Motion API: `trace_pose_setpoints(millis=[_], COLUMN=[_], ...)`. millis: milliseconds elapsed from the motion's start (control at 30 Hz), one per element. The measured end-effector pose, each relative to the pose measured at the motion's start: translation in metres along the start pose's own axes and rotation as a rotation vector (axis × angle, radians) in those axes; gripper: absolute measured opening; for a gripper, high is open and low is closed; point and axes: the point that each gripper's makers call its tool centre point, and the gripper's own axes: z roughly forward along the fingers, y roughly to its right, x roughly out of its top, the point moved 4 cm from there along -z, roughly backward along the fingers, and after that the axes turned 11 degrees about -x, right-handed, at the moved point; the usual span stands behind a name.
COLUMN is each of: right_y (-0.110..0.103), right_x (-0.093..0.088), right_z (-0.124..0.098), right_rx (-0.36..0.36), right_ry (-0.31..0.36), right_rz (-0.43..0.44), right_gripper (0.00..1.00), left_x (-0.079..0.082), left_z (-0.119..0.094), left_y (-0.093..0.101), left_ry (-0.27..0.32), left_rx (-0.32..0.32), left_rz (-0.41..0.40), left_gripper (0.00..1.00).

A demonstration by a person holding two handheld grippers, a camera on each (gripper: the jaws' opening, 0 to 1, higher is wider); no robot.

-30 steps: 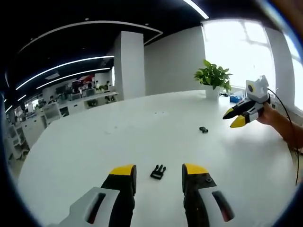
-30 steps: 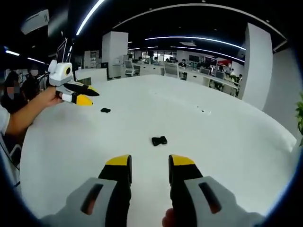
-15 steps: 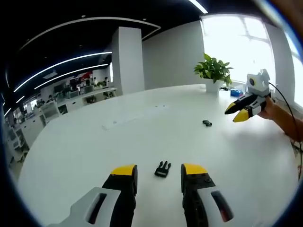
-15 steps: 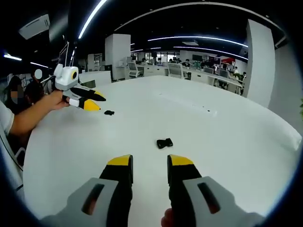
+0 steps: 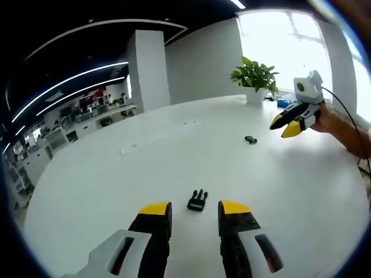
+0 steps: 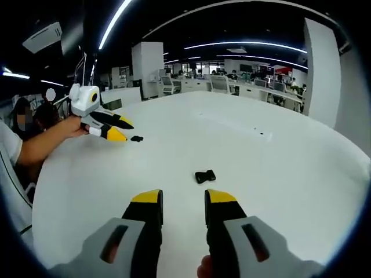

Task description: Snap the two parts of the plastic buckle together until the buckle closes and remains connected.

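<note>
Left tongs [image 5: 192, 209] spread, empty; left gripper view: I see pronged buckle part [image 5: 197, 200] on white counter [image 5: 116, 185] just beyond tips, potted plant [image 5: 253, 78] far off. Right gripper view: right tongs [image 6: 183, 198] spread, empty; socket buckle part [image 6: 205, 176] ahead; left tongs near pronged part [image 6: 137, 138].

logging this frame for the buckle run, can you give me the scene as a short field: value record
surface: white table
pronged buckle part: lying on the table just ahead of the left gripper, untouched
other buckle part: lying ahead of the right gripper, untouched
buckle state: two parts apart, not snapped
left gripper: open, empty, above the table
right gripper: open, empty, above the table
background: potted plant at the far table edge
</note>
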Motion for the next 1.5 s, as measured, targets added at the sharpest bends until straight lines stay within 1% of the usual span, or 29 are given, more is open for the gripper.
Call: trace_pose_setpoints(millis=[100, 267, 433, 667, 700, 833, 1233, 1333, 1500], right_y=[0.001, 0.003, 0.007, 0.014, 0.014, 0.018, 0.022, 0.024, 0.025], right_x=[0.002, 0.004, 0.004, 0.006, 0.007, 0.007, 0.007, 0.008, 0.008], right_z=[-0.001, -0.002, 0.000, 0.005, 0.006, 0.009, 0.012, 0.012, 0.012], right_rx=[-0.008, -0.013, -0.012, -0.009, -0.007, -0.006, 0.009, 0.017, 0.022], right_ry=[0.003, 0.005, -0.002, -0.008, -0.008, -0.018, -0.034, -0.032, -0.040], right_rz=[-0.007, -0.022, -0.021, -0.029, -0.031, -0.040, -0.054, -0.045, -0.066], right_gripper=[0.28, 0.28, 0.28, 0.28, 0.28, 0.28, 0.28, 0.28, 0.29], left_x=[-0.003, -0.007, -0.007, -0.006, -0.005, -0.005, -0.004, -0.003, -0.002], left_z=[0.002, 0.006, 0.007, 0.008, 0.009, 0.010, 0.012, 0.013, 0.014], left_y=[0.001, -0.004, -0.006, -0.005, -0.005, -0.006, -0.006, -0.006, -0.005], left_ry=[-0.004, -0.021, -0.005, -0.015, -0.022, -0.031, -0.041, -0.044, -0.056], left_rx=[-0.011, -0.010, -0.045, -0.085, -0.100, -0.115, -0.145, -0.152, -0.158], left_rz=[-0.002, -0.003, -0.019, -0.026, -0.019, -0.011, 0.010, 0.017, 0.036], left_gripper=[0.32, 0.32, 0.31, 0.26, 0.26, 0.26, 0.23, 0.21, 0.19])
